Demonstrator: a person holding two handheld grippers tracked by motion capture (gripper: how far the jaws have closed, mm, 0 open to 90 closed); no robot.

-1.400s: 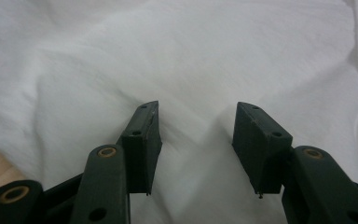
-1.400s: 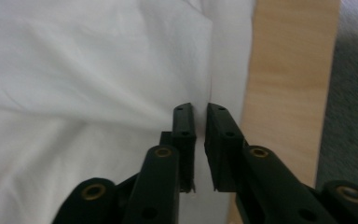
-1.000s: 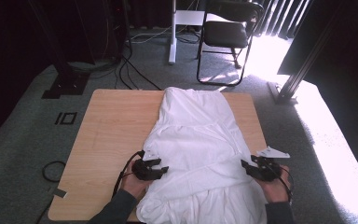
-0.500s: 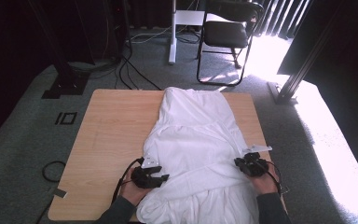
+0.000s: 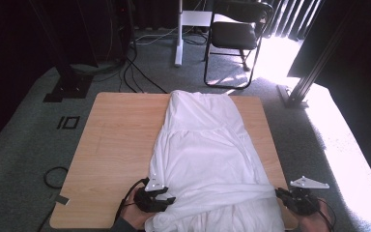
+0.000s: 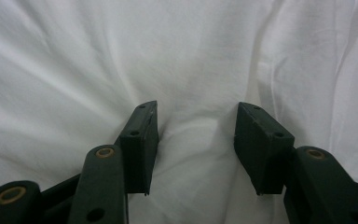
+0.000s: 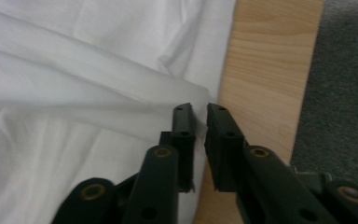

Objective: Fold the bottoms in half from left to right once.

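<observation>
White garment laid flat for folding, grippers at its near corners

Stretched lengthwise down the middle of the wooden table (image 5: 116,145): a white garment (image 5: 205,154), narrow end toward the far edge, wide hem hanging over the near edge. Probably spread this way so both near corners can be worked at once.

Left of the garment's near hem, resting against the cloth: left gripper (image 5: 155,199), held in a hand. Jaws parted with a wide gap, cloth bulging up between them but not pinched, so released, seemingly poised to take a fold.

Right of the garment's near hem, at the table's corner: right gripper (image 5: 297,202). Jaws nearly together after just reopening a little, a thin slit between them at the garment's side edge (image 7: 186,88); no cloth visibly caught, so loose, perhaps after a missed grab.

Beyond the garment's far end, on grey carpet: a black chair (image 5: 236,34).
</observation>
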